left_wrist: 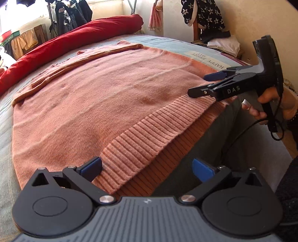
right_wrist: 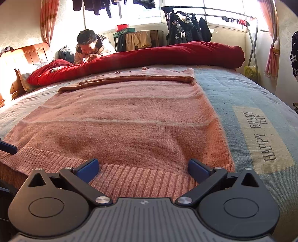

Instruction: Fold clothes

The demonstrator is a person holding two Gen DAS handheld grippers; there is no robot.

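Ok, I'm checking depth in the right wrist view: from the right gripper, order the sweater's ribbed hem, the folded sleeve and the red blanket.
1. Ribbed hem, right at the right gripper.
2. Folded sleeve, across the sweater's far end.
3. Red blanket, rolled along the bed's far side.

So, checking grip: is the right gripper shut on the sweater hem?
No, the right gripper is open, its jaws spread wide above the sweater's ribbed hem.

Left wrist view: low and close over the ribbed hem of the pink sweater [left_wrist: 104, 104], at the bed's near edge, facing obliquely across the bed [left_wrist: 7, 119] toward the rolled red quilt [left_wrist: 74, 39]. Right wrist view: equally low at the same hem, facing straight up the sweater toward the window. Both share sweater, quilt and clothes rack [right_wrist: 214, 16].
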